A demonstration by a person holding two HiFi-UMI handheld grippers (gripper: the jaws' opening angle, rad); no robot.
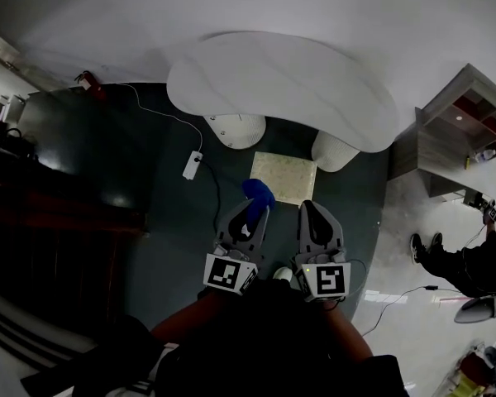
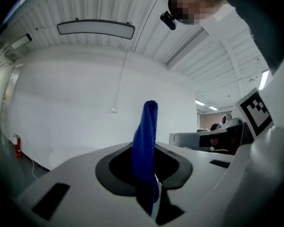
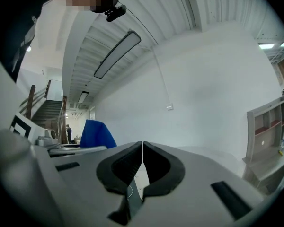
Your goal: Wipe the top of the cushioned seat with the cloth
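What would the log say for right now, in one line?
left gripper: shut on blue cloth | right gripper: shut, empty | seat: by white table, cloth not on it | wiping: not started

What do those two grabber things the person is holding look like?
Both are light grey, with rounded shells that narrow toward the tips. The left gripper and the right gripper each have a white cube at the hand end, printed with black square markers. Inside, the jaws are lined with black pads. The person wears dark clothing.
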